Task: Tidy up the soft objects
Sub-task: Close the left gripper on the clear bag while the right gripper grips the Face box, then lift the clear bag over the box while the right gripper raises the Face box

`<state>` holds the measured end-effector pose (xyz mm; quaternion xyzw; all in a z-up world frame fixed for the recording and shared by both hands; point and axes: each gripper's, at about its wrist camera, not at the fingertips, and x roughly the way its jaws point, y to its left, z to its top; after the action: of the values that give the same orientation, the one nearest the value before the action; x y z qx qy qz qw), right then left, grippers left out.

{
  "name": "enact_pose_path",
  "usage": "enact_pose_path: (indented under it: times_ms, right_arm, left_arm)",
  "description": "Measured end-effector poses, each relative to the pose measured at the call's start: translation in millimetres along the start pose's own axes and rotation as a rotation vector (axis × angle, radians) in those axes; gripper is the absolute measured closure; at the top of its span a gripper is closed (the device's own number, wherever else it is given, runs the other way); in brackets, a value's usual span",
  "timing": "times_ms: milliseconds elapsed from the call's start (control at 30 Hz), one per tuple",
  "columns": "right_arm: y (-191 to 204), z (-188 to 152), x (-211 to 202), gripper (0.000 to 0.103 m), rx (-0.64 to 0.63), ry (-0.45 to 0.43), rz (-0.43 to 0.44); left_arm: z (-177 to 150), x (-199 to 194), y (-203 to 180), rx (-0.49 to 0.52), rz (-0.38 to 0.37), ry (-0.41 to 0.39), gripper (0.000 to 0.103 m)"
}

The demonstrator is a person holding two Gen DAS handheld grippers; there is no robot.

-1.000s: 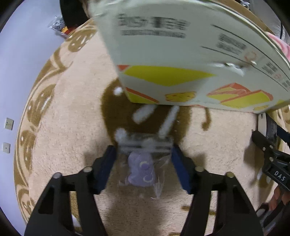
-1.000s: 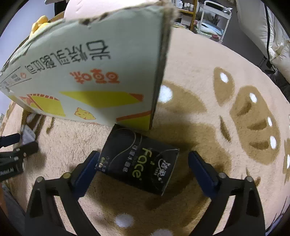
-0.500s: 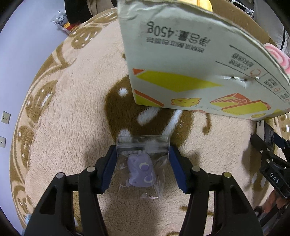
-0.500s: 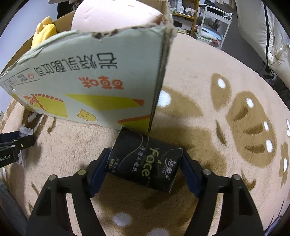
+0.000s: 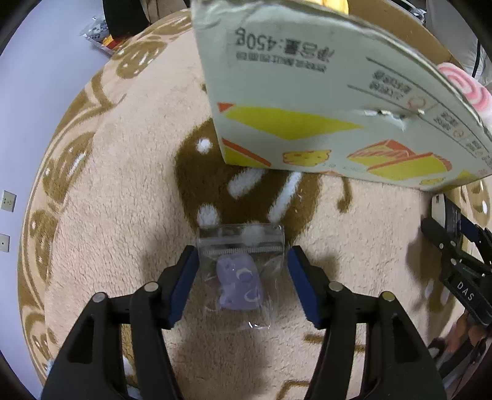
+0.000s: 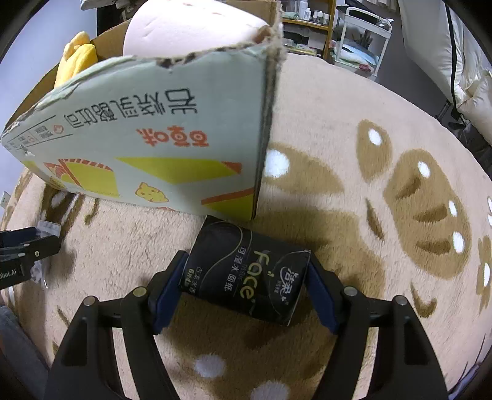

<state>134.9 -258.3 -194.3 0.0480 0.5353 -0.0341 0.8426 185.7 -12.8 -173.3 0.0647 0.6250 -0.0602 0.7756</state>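
A clear zip bag with a small purple plush inside lies on the beige rug. My left gripper straddles the bag. Its jaws are opening, and the blue pads stand just off the bag's edges. In the right wrist view my right gripper is shut on a black tissue pack, which rests on the rug at the corner of a printed cardboard box. The box holds a yellow plush and a large pink cushion.
A pink swirl toy peeks over the box's rim. The other gripper shows at the right edge of the left wrist view. A wire cart and white bedding stand beyond the rug. Packets lie on the floor at the far left.
My right gripper has closed from wide open onto the black tissue pack. The left pads, which were against the bag's sides, now stand slightly apart from it.
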Motion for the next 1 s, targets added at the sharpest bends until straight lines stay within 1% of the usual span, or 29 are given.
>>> enact_pose_path:
  times_ms: [33,67,200,233,300,500,567,600,633,733,933,1000]
  right_arm:
    - [0.8,-0.6,-0.7,0.025,0.0,0.0,0.0]
    - [0.5,-0.7,-1.4,0.025,0.001,0.001,-0.001]
    - [0.4,-0.9,-1.4,0.026,-0.002,0.0,-0.002]
    - [1.9,-2.7,-1.2,0.026,-0.002,0.0,-0.004]
    - [3.3,-4.7,-2.1,0.026,-0.008,0.0,-0.008]
    - [12.1,-13.9,-2.3,0.026,-0.032,-0.003,-0.01]
    - [15.9,-16.5,-4.5,0.026,-0.044,-0.006,-0.014]
    - [18.3,-17.8,-5.5,0.026,-0.048,-0.008,-0.011]
    - [19.9,-18.8,-7.4,0.026,-0.051,-0.011,-0.007]
    - [24.3,-21.7,-17.9,0.026,-0.053,-0.029,0.008]
    - [26.6,-27.5,-43.8,0.026,-0.023,-0.086,0.064]
    - [27.2,-30.1,-53.1,0.026,-0.013,-0.106,0.084]
  left_arm:
    - [-0.6,1.2,-0.1,-0.003,-0.017,0.018,0.028]
    - [-3.4,1.1,-1.7,-0.007,-0.028,0.017,0.028]
    - [-7.6,-1.0,0.2,0.003,-0.022,0.012,0.029]
    - [-10.6,-1.0,-1.4,0.005,-0.015,0.011,0.038]
    - [-17.4,-0.7,-6.2,0.015,0.036,0.008,0.052]
    - [-31.3,-8.1,-4.4,0.009,0.022,-0.016,0.055]
    - [-29.9,-10.0,-1.9,0.004,0.019,-0.025,0.056]
    - [-32.1,-13.9,-0.9,0.001,0.017,-0.037,0.056]
    - [-26.5,-17.6,1.0,0.0,0.016,-0.043,0.056]
    - [-30.0,-32.8,0.1,0.0,-0.004,-0.082,0.056]
    - [-37.2,-60.8,-4.2,-0.008,-0.032,-0.167,0.056]
    - [-39.9,-74.2,-6.8,-0.011,-0.036,-0.216,0.056]
